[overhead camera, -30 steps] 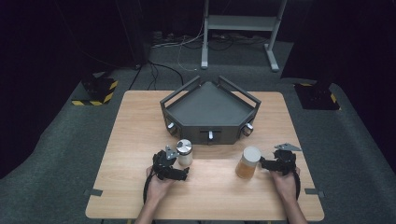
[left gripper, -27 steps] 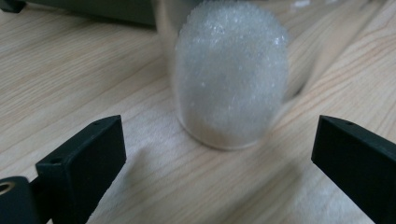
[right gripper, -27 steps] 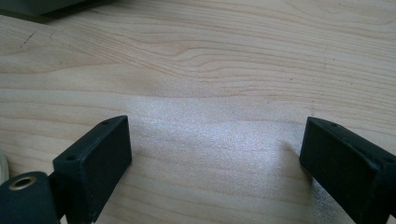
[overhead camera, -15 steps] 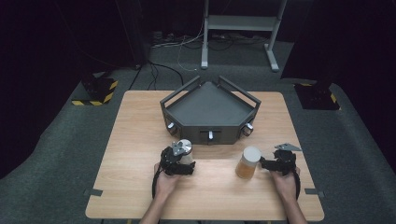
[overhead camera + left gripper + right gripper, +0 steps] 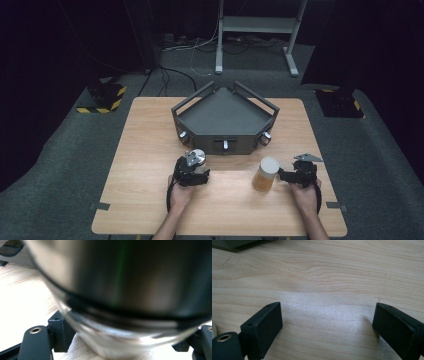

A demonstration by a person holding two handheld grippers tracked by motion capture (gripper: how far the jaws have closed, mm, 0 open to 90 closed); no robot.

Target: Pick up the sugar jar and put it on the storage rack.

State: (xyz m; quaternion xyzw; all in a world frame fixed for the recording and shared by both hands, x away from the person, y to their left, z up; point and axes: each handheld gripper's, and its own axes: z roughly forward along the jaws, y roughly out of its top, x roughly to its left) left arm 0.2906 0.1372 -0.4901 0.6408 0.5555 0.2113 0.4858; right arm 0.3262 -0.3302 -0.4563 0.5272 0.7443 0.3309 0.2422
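Since the earlier frame, left gripper (image 5: 192,172) jaws are closing onto the small clear glass jar with silver lid (image 5: 196,158) at lower centre-left; keeping it upright; right gripper (image 5: 327,325) resting, jaws apart.

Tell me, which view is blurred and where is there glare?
In the left gripper view the jar, close between the jaws, which have just been closing, is out of focus; in the right gripper view a pale glare lies on the table; the high view is sharp, with dark surroundings.
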